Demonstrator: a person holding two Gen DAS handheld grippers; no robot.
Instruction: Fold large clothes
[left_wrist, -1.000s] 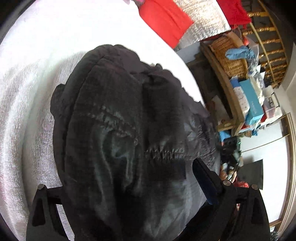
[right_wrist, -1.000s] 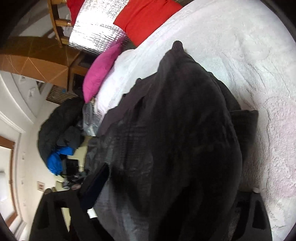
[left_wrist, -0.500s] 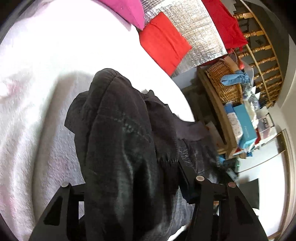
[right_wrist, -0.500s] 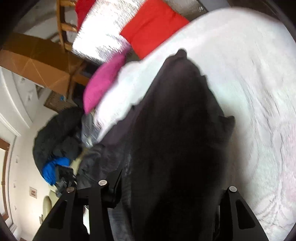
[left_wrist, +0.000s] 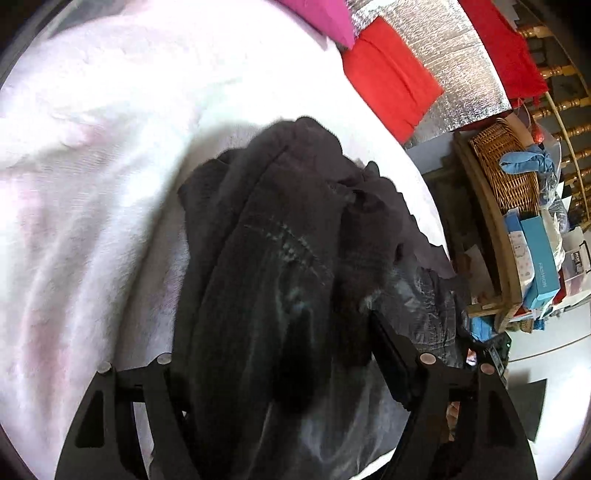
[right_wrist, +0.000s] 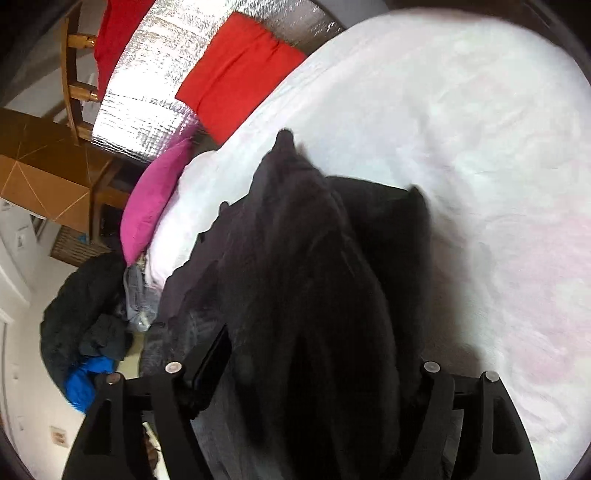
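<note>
A bulky black jacket (left_wrist: 288, 206) lies bunched lengthwise on the white bed cover (left_wrist: 92, 184), its near end rising into both grippers. In the left wrist view, my left gripper (left_wrist: 280, 339) has the thick fold filling its gap. The fabric bears on the right finger (left_wrist: 391, 354) and hides the left one. The right wrist view shows the same jacket (right_wrist: 306, 229) packed between the jaws of my right gripper (right_wrist: 321, 350), against the left finger (right_wrist: 210, 365). Both sets of jaws are opening with the jacket still between them.
A red cushion (left_wrist: 388, 77), a magenta pillow (right_wrist: 155, 206) and a silver sheet (right_wrist: 147, 88) stand at the bed's far end. A wicker basket (left_wrist: 509, 166) and boxes (left_wrist: 535, 266) fill a shelf on one side. Dark and blue clothes (right_wrist: 81, 314) are heaped on the floor.
Both grippers squeezed in on the jacket half a second ago and have widened again. The jacket bundle looks narrower and more gathered, and more of the bed's far end shows.
</note>
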